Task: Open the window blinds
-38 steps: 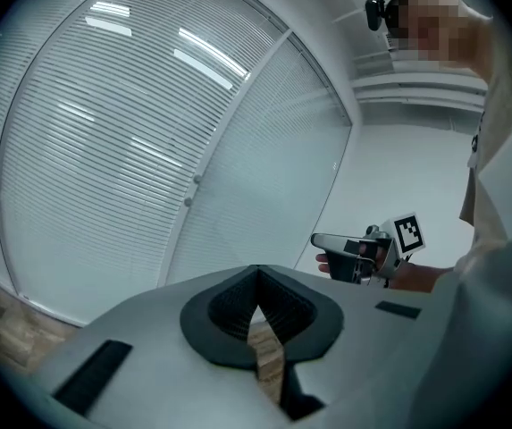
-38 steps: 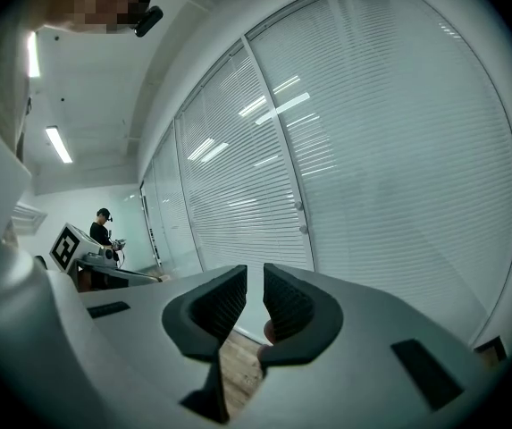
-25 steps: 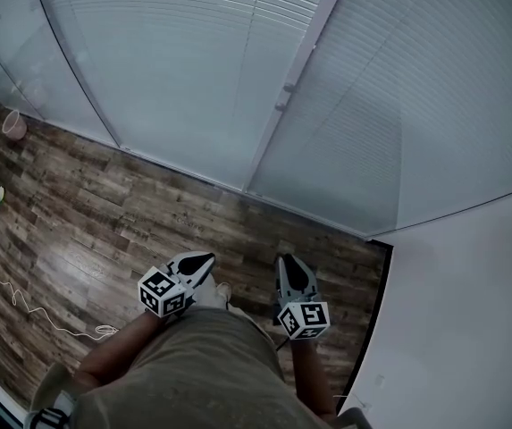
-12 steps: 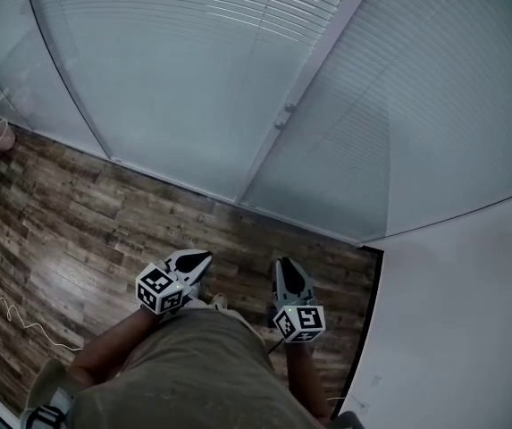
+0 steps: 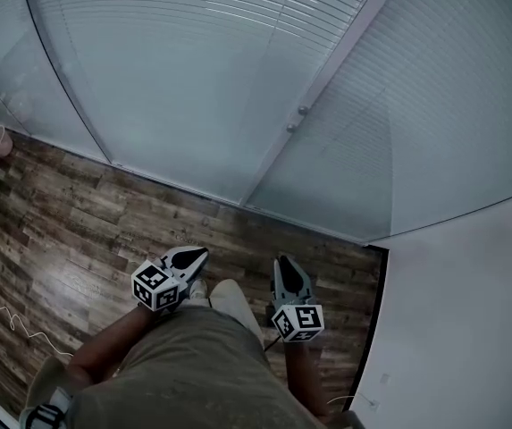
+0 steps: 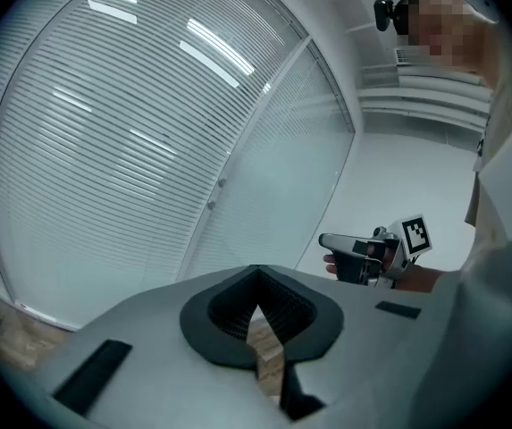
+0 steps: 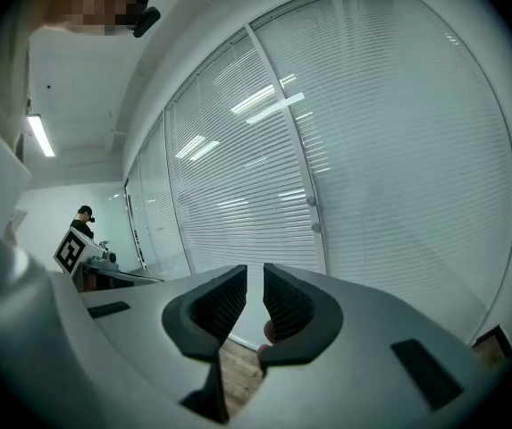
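Two claws closed and empty, left gripper and right gripper; blinds well apart; risk: shut jaws could glance off small frame knob.

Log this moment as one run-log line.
left gripper: shut, empty | right gripper: shut, empty | white slatted window blinds: slats closed, untouched, ahead of both grippers
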`<state>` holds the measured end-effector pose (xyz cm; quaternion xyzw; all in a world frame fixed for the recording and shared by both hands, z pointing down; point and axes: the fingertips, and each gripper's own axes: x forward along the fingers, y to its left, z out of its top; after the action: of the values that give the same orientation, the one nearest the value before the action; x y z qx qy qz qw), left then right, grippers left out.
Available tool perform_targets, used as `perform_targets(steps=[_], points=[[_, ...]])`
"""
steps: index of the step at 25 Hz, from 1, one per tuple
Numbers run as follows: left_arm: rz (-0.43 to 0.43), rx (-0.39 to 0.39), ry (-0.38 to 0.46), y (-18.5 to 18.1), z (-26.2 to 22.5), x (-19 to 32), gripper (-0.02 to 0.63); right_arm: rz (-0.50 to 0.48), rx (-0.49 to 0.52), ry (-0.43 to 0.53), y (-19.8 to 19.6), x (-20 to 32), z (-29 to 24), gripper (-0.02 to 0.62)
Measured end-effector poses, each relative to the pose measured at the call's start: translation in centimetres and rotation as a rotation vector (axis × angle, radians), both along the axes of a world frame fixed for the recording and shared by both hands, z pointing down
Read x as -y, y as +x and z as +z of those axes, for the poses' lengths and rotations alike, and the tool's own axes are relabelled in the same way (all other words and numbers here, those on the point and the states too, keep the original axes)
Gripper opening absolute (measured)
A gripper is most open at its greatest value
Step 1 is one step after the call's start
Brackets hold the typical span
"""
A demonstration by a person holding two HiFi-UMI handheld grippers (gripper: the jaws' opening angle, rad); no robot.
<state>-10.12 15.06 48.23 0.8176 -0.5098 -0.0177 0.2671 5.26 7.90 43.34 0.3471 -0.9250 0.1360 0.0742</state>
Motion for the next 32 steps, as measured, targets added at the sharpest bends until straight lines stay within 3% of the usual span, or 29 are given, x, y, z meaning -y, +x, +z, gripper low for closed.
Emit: perform_targets(steps=[5, 23, 28, 32], points=[[0.0, 0.01, 0.001, -0.7, 1.5, 0.4, 0.015, 0.009, -0.004, -0.013, -0.2, 0.2, 1.9, 0.044], [0.001, 0.001, 0.028, 0.6, -0.4, 5.7, 0.014, 0.011, -0.006, 0.004, 0.9, 5.1, -0.2, 0.044], [0.018, 0.019, 0.034, 3.7, -1.0, 7.5, 0.014, -0.025, -0.013, -0.03, 3.0, 7.5, 0.2, 0.044], [0.038, 0.062, 0.059, 4.1, -1.9, 9.9, 0.014, -0.09, -0.035, -0.031, 2.9, 9.9, 0.1, 0.044]])
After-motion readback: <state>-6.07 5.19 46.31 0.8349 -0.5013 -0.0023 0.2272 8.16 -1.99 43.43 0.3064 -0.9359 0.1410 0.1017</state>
